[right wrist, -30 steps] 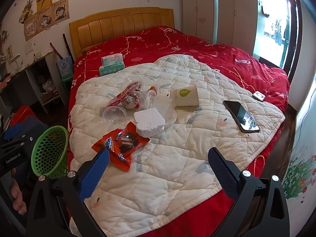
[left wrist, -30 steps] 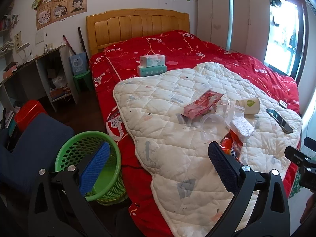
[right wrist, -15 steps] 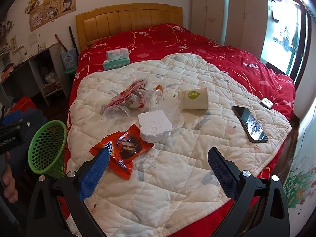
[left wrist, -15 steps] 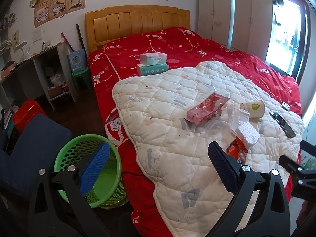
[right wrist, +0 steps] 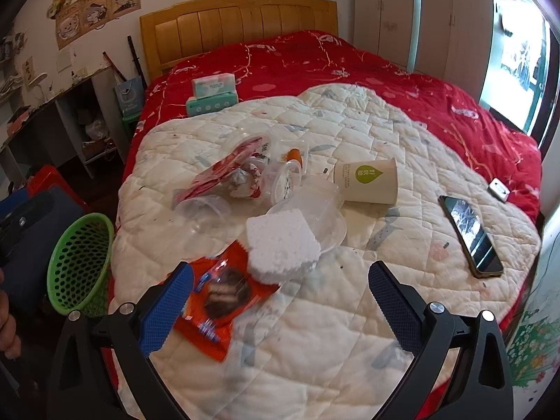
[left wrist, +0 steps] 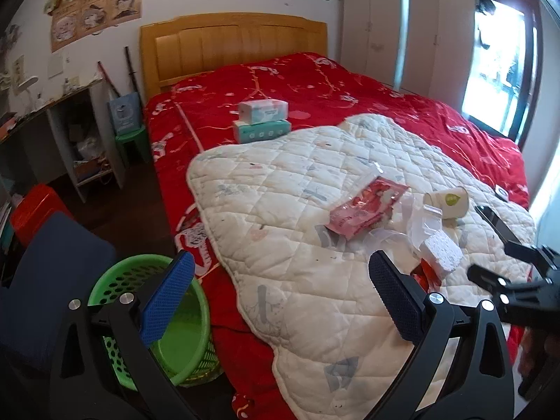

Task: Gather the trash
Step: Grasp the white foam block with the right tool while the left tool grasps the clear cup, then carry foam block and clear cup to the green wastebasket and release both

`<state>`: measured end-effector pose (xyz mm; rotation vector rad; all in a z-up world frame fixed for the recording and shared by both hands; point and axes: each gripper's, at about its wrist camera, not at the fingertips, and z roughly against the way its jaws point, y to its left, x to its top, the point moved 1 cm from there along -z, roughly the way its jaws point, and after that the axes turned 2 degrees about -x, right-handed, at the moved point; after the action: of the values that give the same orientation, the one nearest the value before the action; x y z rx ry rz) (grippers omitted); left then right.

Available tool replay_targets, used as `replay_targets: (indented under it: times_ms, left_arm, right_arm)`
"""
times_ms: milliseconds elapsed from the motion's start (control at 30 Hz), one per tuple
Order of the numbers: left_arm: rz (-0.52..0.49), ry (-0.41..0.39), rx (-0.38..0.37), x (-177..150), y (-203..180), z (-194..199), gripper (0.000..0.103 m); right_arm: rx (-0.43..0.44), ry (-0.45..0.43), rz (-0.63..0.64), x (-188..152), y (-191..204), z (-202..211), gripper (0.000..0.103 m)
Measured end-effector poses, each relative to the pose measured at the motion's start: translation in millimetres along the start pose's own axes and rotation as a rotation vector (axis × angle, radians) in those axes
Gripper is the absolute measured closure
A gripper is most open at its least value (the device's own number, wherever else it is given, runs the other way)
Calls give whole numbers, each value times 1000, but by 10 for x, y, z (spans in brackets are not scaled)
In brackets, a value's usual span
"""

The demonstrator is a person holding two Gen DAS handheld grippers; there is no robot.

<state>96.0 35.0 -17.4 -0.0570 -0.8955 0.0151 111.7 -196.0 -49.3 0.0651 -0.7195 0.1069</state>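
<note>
Trash (right wrist: 280, 210) lies piled on the bed's quilt (right wrist: 350, 315), nearer than a second ago as the right tongs (right wrist: 280, 301), empty and spread wide like the left tongs (left wrist: 280, 301), close in for a first pick, basket (left wrist: 115, 280) waiting beside.

Counts of things on and beside the bed

Two tissue boxes (right wrist: 212, 96) upper left, one paper cup (right wrist: 366, 181) centre, one foam block (right wrist: 281, 241), one orange wrapper (right wrist: 220, 292), one phone (right wrist: 470, 236) right, one green basket (right wrist: 79, 262) far left.
</note>
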Motion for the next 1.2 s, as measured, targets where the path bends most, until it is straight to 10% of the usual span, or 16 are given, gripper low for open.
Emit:
replay_targets:
  times_ms: [400,633,800,1200]
  left_arm:
    - [-1,94,-65,-15,-53,-374,5]
    - [-32,104,-98,-22,-156,-535,6]
    - [-45,173,-181,-40,-303,-781,22]
    - [-109,272,-246,-119,-721,-1334,62]
  right_arm:
    - [22,67,12,145,-90,-524,8]
    - [34,122,31,170,-91,-788,27]
    - [45,131,29,128,-129,-778,43]
    - [39,66,-2,105,-307,-390,44]
